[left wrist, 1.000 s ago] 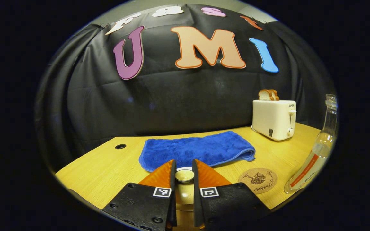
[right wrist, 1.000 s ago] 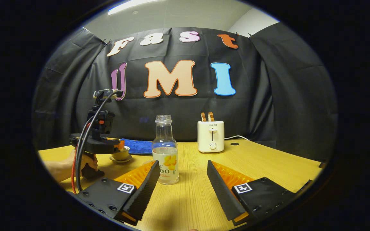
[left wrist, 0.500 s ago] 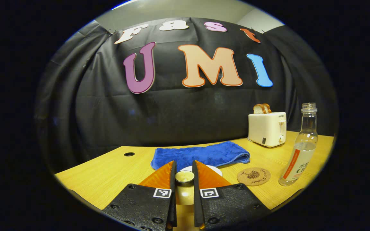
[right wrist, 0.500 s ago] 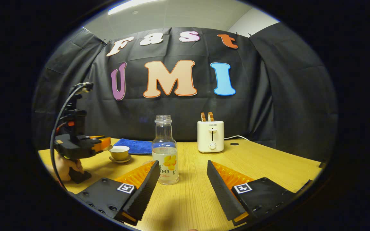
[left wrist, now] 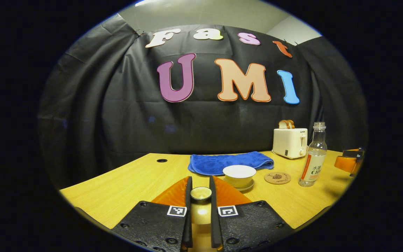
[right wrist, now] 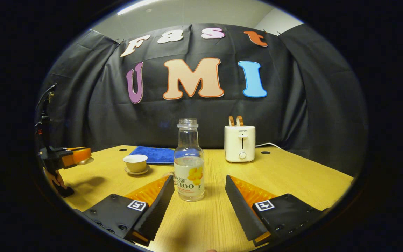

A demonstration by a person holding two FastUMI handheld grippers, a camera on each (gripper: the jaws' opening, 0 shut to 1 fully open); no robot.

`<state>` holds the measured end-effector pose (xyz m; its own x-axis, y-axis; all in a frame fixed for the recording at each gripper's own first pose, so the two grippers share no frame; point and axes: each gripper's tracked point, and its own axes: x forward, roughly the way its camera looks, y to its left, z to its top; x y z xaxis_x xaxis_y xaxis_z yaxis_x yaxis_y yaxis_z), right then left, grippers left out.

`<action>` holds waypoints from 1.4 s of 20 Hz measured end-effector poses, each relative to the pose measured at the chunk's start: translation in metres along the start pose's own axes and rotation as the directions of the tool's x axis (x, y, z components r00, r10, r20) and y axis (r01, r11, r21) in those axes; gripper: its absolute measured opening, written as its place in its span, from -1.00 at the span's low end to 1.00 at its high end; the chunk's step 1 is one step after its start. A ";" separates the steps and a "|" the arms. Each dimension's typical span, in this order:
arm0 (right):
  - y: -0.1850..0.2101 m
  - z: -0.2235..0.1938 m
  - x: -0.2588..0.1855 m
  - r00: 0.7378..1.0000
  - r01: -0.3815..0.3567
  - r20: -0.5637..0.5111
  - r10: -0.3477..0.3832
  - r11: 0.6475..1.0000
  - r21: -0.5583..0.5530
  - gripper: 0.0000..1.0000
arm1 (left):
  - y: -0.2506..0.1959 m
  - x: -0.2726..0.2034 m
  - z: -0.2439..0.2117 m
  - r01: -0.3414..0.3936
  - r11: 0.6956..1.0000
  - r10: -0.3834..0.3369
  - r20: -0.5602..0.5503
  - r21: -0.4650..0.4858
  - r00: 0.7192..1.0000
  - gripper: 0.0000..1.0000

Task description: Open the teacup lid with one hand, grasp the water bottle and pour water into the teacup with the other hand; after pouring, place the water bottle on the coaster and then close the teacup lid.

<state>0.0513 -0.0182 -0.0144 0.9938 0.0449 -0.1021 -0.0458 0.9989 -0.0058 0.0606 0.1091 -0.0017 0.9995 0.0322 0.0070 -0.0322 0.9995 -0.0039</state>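
We grip the teacup lid [left wrist: 201, 193] in our left gripper [left wrist: 200, 196], right gripper [right wrist: 198, 196] wide before the water bottle [right wrist: 189, 164].

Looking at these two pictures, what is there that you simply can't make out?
- Teacup lid: in the left gripper view, the left tongs hide all but its knob.
- Teacup: its inside is too low and small in both views to tell if it holds anything.
- Coaster: its printed design is too small in the left gripper view.
- Water bottle: the right tongs stand open near it; their gap from it is unclear.
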 end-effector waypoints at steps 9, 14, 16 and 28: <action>0.020 -0.015 0.054 0.993 -0.027 -0.115 0.026 1.000 -0.008 0.96 | 0.003 -0.005 -0.001 -0.008 1.000 0.008 -0.003 0.002 1.000 -0.65; 0.024 -0.020 0.081 0.988 -0.024 -0.153 0.022 1.000 -0.011 0.92 | 0.002 -0.004 0.000 -0.004 1.000 0.004 -0.003 0.001 1.000 -0.64; 0.023 -0.016 0.088 0.990 -0.015 -0.139 0.013 1.000 -0.011 0.92 | -0.004 -0.003 0.000 0.020 1.000 -0.020 0.000 0.002 1.000 -0.65; 0.038 -0.011 0.102 0.995 -0.003 -0.096 -0.013 0.986 -0.164 0.55 | 0.001 0.008 -0.001 0.014 1.000 -0.014 -0.004 0.002 1.000 -0.64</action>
<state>0.1496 0.0246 -0.0356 0.9799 0.0310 -0.1970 -0.0649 0.9836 -0.1685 0.0688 0.1102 -0.0027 0.9998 0.0186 0.0034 -0.0186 0.9998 -0.0015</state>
